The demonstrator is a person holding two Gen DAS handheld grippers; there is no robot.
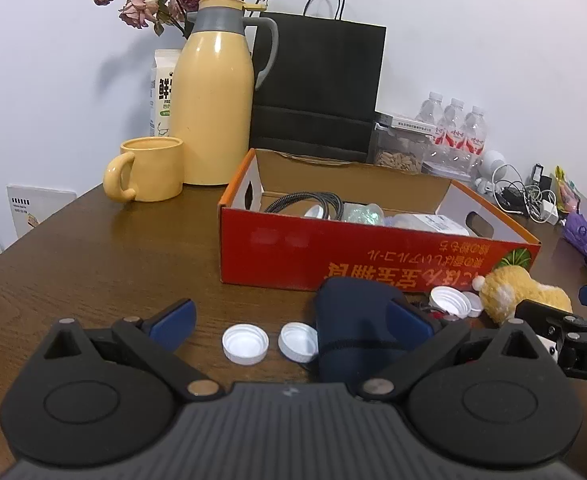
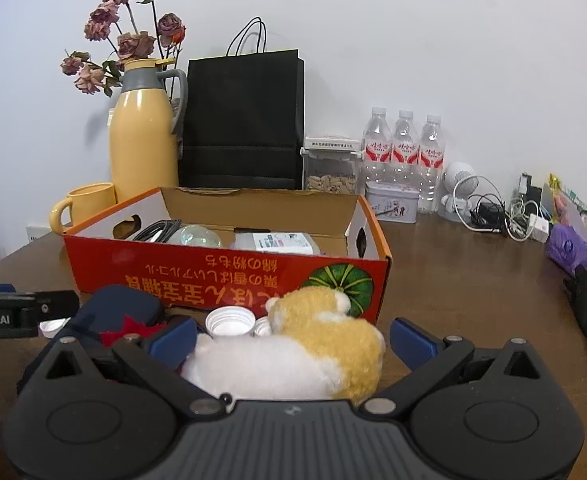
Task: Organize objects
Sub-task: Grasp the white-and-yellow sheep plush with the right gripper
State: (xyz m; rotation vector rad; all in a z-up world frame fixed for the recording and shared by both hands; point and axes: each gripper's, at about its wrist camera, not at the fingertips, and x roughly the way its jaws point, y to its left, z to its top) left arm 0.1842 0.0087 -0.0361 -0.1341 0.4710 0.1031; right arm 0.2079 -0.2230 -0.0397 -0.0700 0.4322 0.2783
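Your left gripper (image 1: 289, 320) is spread wide over two white caps (image 1: 245, 343) near the table's (image 1: 93, 260) front edge, its right finger against the navy pouch (image 1: 353, 332); closing now could snag that pouch. Your right gripper (image 2: 293, 338) brackets the plush toy (image 2: 293, 352), jaws apart beside the red box (image 2: 229, 276): a soft, off-centre pinch could let it slip.

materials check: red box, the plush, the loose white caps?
Red box: corrugated cardboard by the look, glossy red print outside, raw brown inside, die-cut handle holes.
Plush: fuzzy synthetic pile, yellow and white, probably soft-stuffed.
White caps: likely moulded plastic, smooth with a slight sheen, ribbed rims.
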